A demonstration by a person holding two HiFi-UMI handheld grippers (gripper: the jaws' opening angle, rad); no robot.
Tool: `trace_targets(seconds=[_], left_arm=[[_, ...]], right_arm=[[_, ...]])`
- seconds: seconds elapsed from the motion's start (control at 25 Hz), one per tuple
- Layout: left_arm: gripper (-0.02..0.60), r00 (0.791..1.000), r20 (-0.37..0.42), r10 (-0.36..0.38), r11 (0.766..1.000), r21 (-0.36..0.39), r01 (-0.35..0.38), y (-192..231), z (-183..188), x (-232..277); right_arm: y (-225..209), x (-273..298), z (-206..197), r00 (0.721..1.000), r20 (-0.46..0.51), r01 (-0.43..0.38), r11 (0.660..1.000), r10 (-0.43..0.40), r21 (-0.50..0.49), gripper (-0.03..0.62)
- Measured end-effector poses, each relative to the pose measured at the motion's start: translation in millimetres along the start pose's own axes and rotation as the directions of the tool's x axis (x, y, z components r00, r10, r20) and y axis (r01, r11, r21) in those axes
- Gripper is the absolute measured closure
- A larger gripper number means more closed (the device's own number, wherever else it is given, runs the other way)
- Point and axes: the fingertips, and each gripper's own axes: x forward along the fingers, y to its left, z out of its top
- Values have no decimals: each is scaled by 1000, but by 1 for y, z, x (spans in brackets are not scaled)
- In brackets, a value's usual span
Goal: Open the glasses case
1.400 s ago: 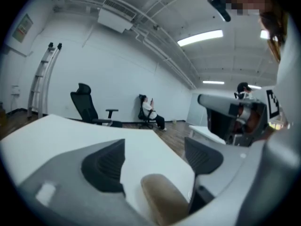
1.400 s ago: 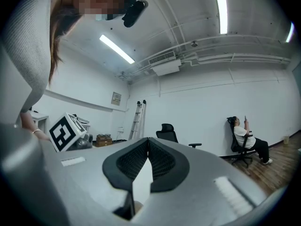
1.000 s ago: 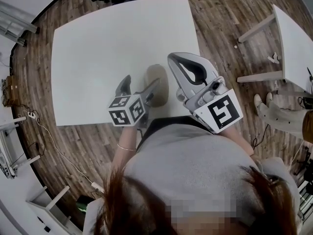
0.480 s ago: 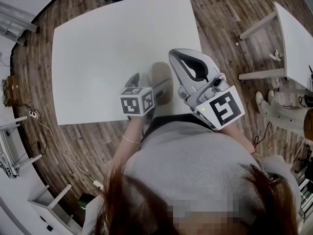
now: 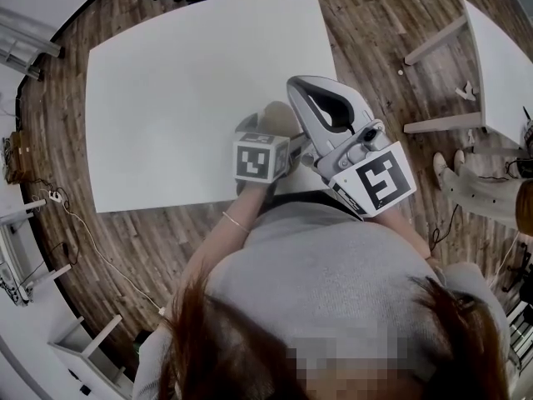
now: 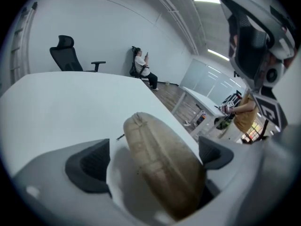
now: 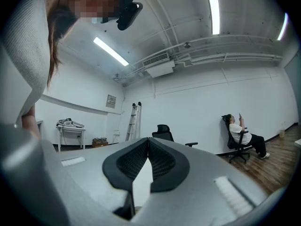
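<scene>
Wood floor (image 5: 108, 240) is showing left of the white worktop (image 5: 166, 98), which is filling most of the head view. Left claw (image 6: 153, 147) is reaching down over the worktop's near edge, toward its right end, with its marker cube (image 5: 261, 158) facing the camera. Its jaws are standing spread wide and have just been opening. The tan glasses case (image 6: 162, 173) is sitting between them, pads (image 6: 89, 166) not pressing on it, and a strip of bare worktop is showing on the left pad's side. Case is lying closed and flat on the worktop, close to the near edge, long axis running away from the person. Past the worktop's far edge, in the left gripper view, a black office chair (image 6: 66, 55) is standing and a seated person (image 6: 143, 69) is sitting on another chair. Right claw (image 7: 147, 154) is hovering above the worktop's near right corner, pointing level, jaws pressed together with nothing between them. The person holding the claws is wearing a grey top and standing at the worktop's near edge. A second white table (image 5: 500, 65) is standing right of the worktop, well apart.
</scene>
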Motion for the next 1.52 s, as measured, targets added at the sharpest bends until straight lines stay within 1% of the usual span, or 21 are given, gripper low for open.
trace_targets(seconds=[0.08, 0.16, 0.2, 0.24, 0.28, 0.36, 0.48, 0.52, 0.56, 0.6, 0.68, 0.84, 0.92, 0.96, 1.0, 1.12, 1.24, 1.28, 1.4, 1.52], left_arm=[[5, 1000, -10, 8, 1000, -19, -8, 0, 0, 5], [11, 1000, -27, -2, 997, -72, 0, -2, -3, 9], [44, 999, -39, -11, 996, -93, 7, -3, -4, 11], [66, 999, -49, -16, 995, -98, 11, -3, -5, 11], [70, 998, -58, -24, 995, -94, 18, -2, -5, 11], [82, 996, -61, -58, 993, -106, 51, -3, -6, 11], [105, 993, -28, -115, 977, -185, 108, -2, -5, 7], [123, 990, -10, -139, 968, -213, 134, -3, -4, 5], [189, 986, 13, -166, 957, -237, 165, -6, -2, 3], [235, 981, 35, -188, 948, -254, 191, -8, 1, 1], [242, 977, 52, -205, 941, -264, 212, -8, 2, 0], [252, 976, 37, -215, 944, -248, 217, -7, 0, 0], [256, 970, 57, -236, 934, -262, 243, -7, 2, -1], [258, 966, 74, -248, 924, -281, 259, -6, 2, -2], [259, 961, 92, -261, 910, -308, 277, -5, 2, -3], [263, 942, 143, -304, 859, -387, 336, -7, 2, -4], [265, 916, 201, -346, 822, -405, 399, -15, 10, -9], [265, 904, 225, -364, 809, -405, 427, -19, 15, -13], [265, 857, 286, -429, 764, -391, 513, -31, 31, -29], [265, 814, 337, -473, 738, -354, 575, -40, 43, -51]], right_arm=[[-3, -2, 1, 1000, 0, 8, 1000, -8, 0, 589], [-6, -6, 2, 1000, 1, 15, 1000, -15, 0, 589], [-7, -7, 2, 1000, 3, 19, 1000, -19, 2, 589], [-8, -8, 3, 1000, 4, 22, 1000, -22, 3, 589], [-9, -9, 2, 1000, 4, 25, 1000, -25, 4, 589], [-11, -11, 1, 1000, 2, 29, 1000, -29, 7, 589], [-13, -12, 1, 999, 3, 32, 999, -32, 10, 589], [-14, -13, 2, 999, 5, 32, 999, -32, 11, 589], [-14, -13, 2, 999, 7, 31, 999, -31, 12, 589], [-14, -12, 2, 1000, 7, 27, 1000, -27, 13, 589], [-12, -10, 1, 1000, 5, 15, 1000, -15, 14, 589], [-8, -8, 0, 1000, 4, 0, 1000, 0, 14, 589], [-8, -8, 0, 1000, 3, 1, 1000, -1, 15, 589], [-9, -8, -1, 1000, 3, 3, 1000, -3, 17, 589], [-10, -8, -1, 1000, 3, 6, 1000, -6, 18, 589], [-13, -8, -1, 1000, 2, 9, 1000, -9, 16, 589], [-15, -9, -1, 1000, -2, 7, 1000, -7, 13, 589], [-15, -9, -1, 1000, -3, 4, 1000, -4, 12, 589], [-19, -8, -3, 1000, -13, -6, 1000, 6, 13, 589], [-25, -5, -4, 999, -36, -41, 999, 41, 0, 589]])
